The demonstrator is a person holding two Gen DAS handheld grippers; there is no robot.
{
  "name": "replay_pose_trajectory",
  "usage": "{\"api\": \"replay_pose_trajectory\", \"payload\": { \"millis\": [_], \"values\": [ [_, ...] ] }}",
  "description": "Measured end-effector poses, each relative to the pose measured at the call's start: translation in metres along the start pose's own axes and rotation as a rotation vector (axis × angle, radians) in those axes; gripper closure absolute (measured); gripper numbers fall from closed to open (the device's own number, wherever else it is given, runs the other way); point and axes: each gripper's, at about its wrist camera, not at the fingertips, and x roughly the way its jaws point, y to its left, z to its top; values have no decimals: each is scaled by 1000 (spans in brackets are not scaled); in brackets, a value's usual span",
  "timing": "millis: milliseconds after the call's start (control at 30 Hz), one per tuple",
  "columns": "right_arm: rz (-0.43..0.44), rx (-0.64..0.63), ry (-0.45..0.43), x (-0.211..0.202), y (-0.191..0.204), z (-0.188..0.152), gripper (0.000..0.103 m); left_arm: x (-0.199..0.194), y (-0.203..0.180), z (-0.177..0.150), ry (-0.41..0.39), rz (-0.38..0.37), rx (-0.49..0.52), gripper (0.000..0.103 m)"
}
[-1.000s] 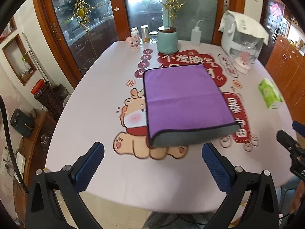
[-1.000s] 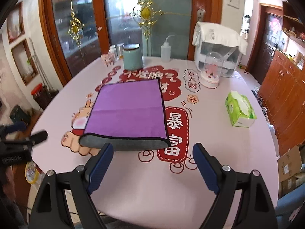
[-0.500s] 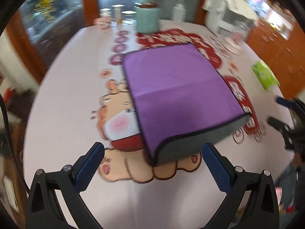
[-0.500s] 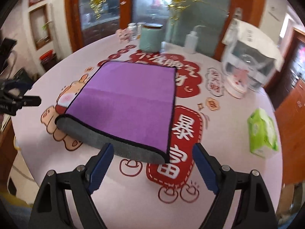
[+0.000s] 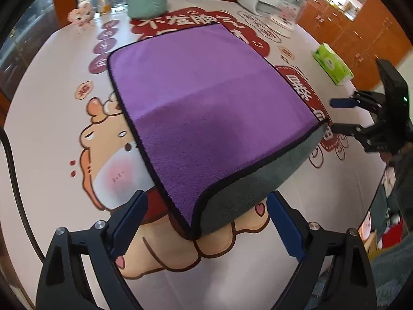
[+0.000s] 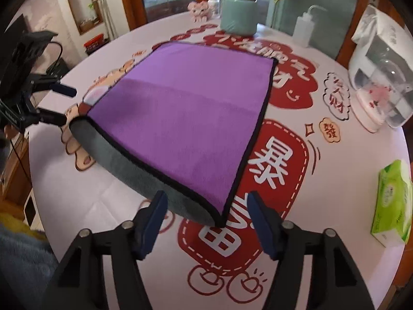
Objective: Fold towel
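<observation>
While the purple towel (image 5: 206, 108) lies folded on the round table (image 5: 51, 134), both claws sit at its near corners with their blue fingers spread wide and nothing between them. The towel rests in the middle of the printed tablecloth, purple side up, with its grey underside showing along the thick near fold and a faint crease running across it.

At the near left corner of the towel, the left gripper (image 5: 206, 222) has its fingers on either side of the rounded grey edge, close to the cloth but not pinching it. At the near right corner, the right gripper (image 6: 207, 219) frames the black-trimmed tip in the same way, apart from it on both sides.

A green tissue pack (image 6: 392, 201) lies near the right edge of the table. Far off stand a pale green jar (image 6: 238, 16), a clear squeeze bottle (image 6: 304, 29) and a small pink figurine (image 6: 198, 10). On the far right stands a white appliance (image 6: 379, 77) with a white cloth draped over it.
</observation>
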Motion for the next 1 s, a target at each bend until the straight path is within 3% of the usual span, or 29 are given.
{"api": "replay_pose_trajectory", "payload": {
  "millis": [133, 367, 533, 733, 867, 1000],
  "values": [
    [31, -17, 22, 7, -3, -2, 50, 9, -3, 2, 36, -43, 41, 20],
    [66, -42, 51, 15, -5, -1, 60, 20, 3, 6, 83, -110, 30, 35],
    [91, -66, 72, 17, -5, -3, 74, 26, 2, 7, 112, -141, 31, 47],
    [96, -89, 70, 15, -4, -5, 82, 27, -4, 6, 126, -147, 48, 49],
    [89, -101, 68, 15, -4, -7, 85, 29, -2, 6, 135, -140, 42, 59],
    [77, -111, 61, 15, -3, -7, 87, 31, 3, 5, 144, -126, 29, 61]
  ]
}}
